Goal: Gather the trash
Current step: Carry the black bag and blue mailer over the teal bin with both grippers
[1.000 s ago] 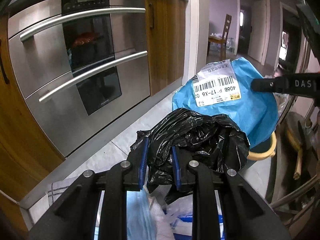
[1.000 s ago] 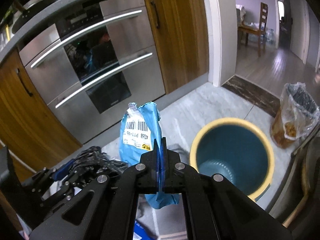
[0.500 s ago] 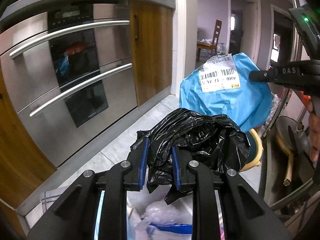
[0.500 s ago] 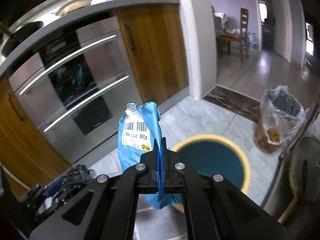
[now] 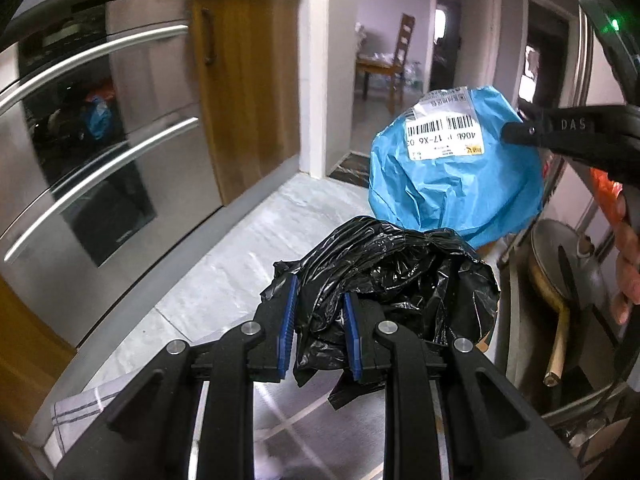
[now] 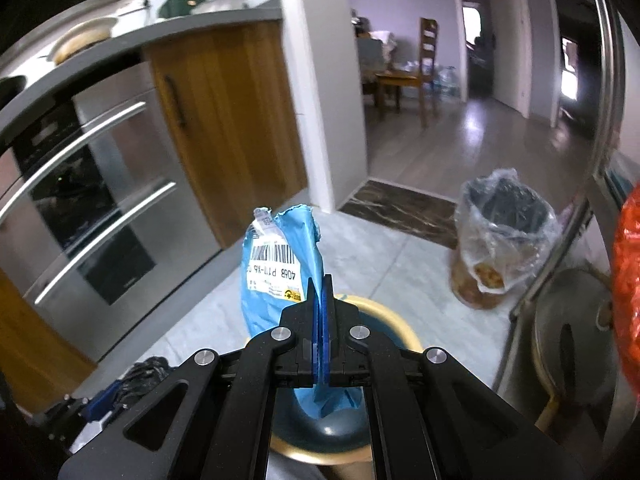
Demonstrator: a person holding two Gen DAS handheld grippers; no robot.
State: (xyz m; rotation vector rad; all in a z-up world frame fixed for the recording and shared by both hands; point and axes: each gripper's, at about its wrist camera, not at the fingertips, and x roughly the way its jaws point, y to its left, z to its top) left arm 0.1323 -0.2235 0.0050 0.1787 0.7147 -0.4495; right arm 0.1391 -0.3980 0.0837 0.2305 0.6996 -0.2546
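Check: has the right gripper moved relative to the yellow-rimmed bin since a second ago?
Yes. The right gripper with the blue mailer has shifted over the bin.

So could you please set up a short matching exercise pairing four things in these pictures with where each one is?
Things:
1. black bag
2. blue mailer
3. round bin
4. lined basket

Places:
A. on the floor near the doorway
B. in the left tongs
C. below the mailer
D. in the right tongs

Pairs: 1-B, 2-D, 3-C, 4-A
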